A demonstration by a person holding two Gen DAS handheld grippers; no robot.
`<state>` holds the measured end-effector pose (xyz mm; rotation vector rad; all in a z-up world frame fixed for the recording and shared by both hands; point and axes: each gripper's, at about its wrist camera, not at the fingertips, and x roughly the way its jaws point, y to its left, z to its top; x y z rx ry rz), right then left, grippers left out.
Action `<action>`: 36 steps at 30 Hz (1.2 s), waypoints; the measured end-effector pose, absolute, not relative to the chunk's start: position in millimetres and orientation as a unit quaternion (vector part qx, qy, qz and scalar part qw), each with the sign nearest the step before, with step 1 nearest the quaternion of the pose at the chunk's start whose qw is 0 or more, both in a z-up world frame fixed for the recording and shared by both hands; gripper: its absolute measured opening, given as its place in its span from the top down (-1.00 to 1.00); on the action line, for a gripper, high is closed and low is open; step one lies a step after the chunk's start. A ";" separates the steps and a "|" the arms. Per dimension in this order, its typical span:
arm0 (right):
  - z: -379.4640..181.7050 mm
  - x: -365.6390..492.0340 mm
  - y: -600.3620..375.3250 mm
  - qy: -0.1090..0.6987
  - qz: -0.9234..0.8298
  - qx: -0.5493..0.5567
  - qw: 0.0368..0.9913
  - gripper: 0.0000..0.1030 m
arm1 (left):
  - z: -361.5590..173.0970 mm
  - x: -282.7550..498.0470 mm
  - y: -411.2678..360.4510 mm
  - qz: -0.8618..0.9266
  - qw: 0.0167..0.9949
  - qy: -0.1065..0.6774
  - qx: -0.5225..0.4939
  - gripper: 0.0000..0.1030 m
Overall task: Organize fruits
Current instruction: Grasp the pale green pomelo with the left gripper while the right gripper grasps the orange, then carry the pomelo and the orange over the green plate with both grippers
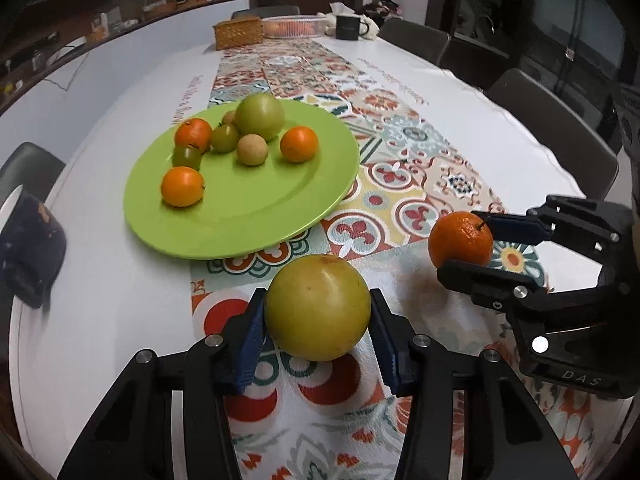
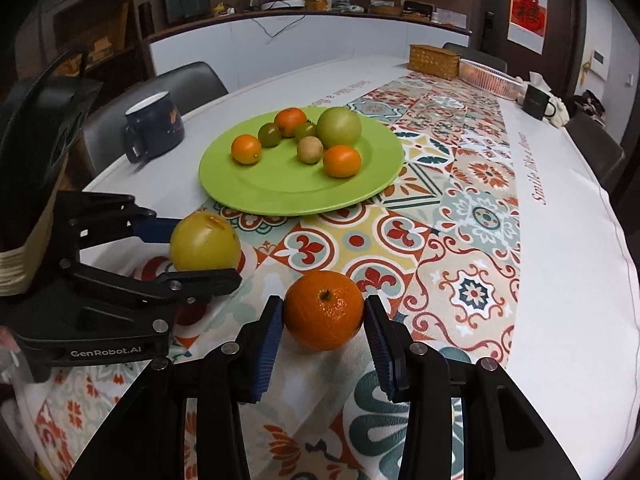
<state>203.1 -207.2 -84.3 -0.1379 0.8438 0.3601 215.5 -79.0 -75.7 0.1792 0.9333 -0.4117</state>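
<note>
Green plate point(image 1: 240, 216) sits toward the left side of the table point(image 2: 580, 280), on the left edge of the patterned runner point(image 2: 460, 240), already carrying seven fruits: three oranges, a large green one, two small green tomatoes and a pale round one. Left gripper point(image 1: 318, 314) is clenched on a yellow-green fruit point(image 1: 318, 307), blue pads touching both flanks, just short of the plate's near rim. Right gripper point(image 2: 324, 316) grasps a mandarin point(image 2: 324, 310), stem up, over the runner, well to the right of the plate. Whether either fruit is lifted clear of the cloth cannot be told.

Step judged: carrying the last two loose fruits to the plate. Next move calls for bringing each over the bare near part of the plate, lowering gently, then releasing. Round fruit may roll into the cluster. A navy mug point(image 2: 154, 128) stands near the table's left edge.
</note>
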 end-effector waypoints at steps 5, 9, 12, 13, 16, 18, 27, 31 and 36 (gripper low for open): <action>-73.7 195.5 -209.5 0.397 0.171 -0.046 0.901 0.18 | -59.7 203.7 -74.3 -0.185 0.879 0.434 0.069 0.07; -62.8 189.5 -208.5 0.385 0.171 -0.036 0.906 0.18 | -47.6 194.4 -71.8 -0.182 0.885 0.423 0.069 0.07; -53.8 185.4 -207.2 0.375 0.170 -0.032 0.911 0.18 | -37.3 187.6 -67.0 -0.174 0.892 0.413 0.065 0.07; -50.3 183.8 -206.7 0.371 0.171 -0.031 0.912 0.18 | -32.7 185.1 -64.5 -0.170 0.895 0.409 0.063 0.06; -40.9 179.5 -203.9 0.360 0.171 -0.031 0.917 0.18 | -22.1 180.1 -59.5 -0.161 0.901 0.399 0.059 0.06; -34.5 177.0 -201.7 0.353 0.172 -0.030 0.919 0.18 | -16.5 178.0 -57.3 -0.157 0.904 0.394 0.058 0.06; -8.3 176.4 -195.4 0.322 0.167 -0.026 0.932 0.18 | 10.8 175.7 -45.7 -0.140 0.920 0.363 0.050 0.06; -0.4 182.6 -191.7 0.314 0.160 -0.028 0.935 0.18 | 18.9 182.7 -41.7 -0.130 0.925 0.354 0.048 0.06; 6.9 193.8 -186.0 0.302 0.151 -0.034 0.941 0.18 | 24.3 194.7 -39.5 -0.123 0.927 0.350 0.048 0.06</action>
